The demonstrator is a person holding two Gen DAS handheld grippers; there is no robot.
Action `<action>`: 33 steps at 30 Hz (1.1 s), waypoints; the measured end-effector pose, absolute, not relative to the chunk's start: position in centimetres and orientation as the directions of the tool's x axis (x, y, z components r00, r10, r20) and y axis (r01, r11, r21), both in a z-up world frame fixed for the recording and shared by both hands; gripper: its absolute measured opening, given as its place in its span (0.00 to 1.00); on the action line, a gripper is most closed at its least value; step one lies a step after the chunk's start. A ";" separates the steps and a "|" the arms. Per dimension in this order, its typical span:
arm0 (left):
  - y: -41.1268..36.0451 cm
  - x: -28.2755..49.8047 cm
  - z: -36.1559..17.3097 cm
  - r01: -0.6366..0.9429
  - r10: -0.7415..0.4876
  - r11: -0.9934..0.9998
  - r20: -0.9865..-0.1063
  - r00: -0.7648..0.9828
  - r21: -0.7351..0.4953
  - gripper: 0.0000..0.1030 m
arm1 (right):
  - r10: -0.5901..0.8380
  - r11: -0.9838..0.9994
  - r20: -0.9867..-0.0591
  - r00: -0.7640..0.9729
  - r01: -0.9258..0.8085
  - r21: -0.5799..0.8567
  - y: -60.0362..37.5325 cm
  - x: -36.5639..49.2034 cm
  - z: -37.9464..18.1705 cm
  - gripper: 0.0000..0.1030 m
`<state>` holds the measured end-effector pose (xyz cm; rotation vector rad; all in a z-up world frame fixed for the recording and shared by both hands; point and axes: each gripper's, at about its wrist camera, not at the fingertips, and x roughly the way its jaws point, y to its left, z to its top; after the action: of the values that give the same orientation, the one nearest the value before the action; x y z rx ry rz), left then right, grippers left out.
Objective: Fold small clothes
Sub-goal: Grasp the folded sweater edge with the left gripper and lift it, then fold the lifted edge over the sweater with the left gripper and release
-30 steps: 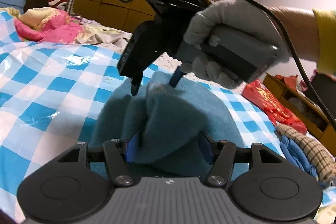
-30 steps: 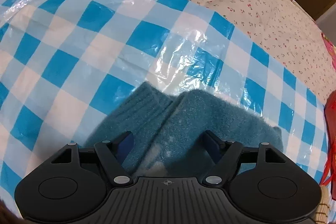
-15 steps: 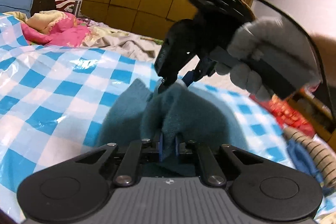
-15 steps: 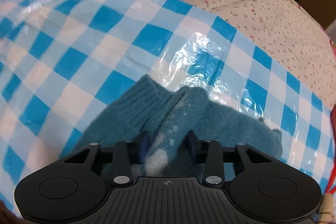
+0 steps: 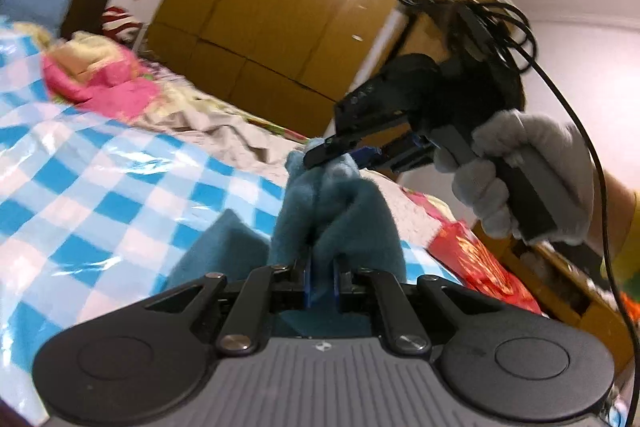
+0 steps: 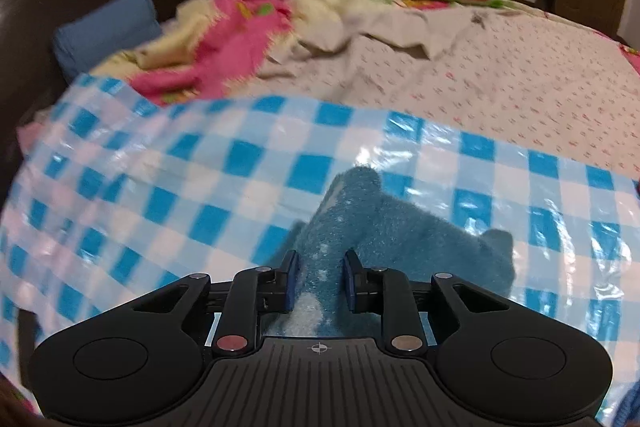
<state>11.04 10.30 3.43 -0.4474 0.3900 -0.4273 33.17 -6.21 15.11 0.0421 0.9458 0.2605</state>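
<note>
**Teal fleece garment [image 5: 340,211]: lifted at two points, fold not yet made**

Location: over the blue-checked plastic sheet [image 6: 200,187] on the bed, partly raised. Left gripper [image 5: 322,273] pressed together on a bunched ridge of it. Right gripper [image 6: 318,281] closing, fabric squeezed between its pads. Progress: early, judging by the crumpled cloth; no flat fold visible. Obscured: garment type, hems, lower edge; frames motion-blurred.

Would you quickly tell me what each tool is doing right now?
Left tool: closed on the teal garment.
Right tool: jaws closing on the same teal garment, pads pressing it.
</note>
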 end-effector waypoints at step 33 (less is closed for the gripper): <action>15.0 12.2 0.4 -0.015 -0.166 0.923 -0.432 0.886 -0.385 0.29 | 0.273 0.960 -0.669 0.691 -0.236 0.148 -6.5 29.4 10.6 0.42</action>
<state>12.24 14.97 0.39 -0.3908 0.4776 -0.0809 29.39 -6.53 10.64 0.0521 0.7563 0.2842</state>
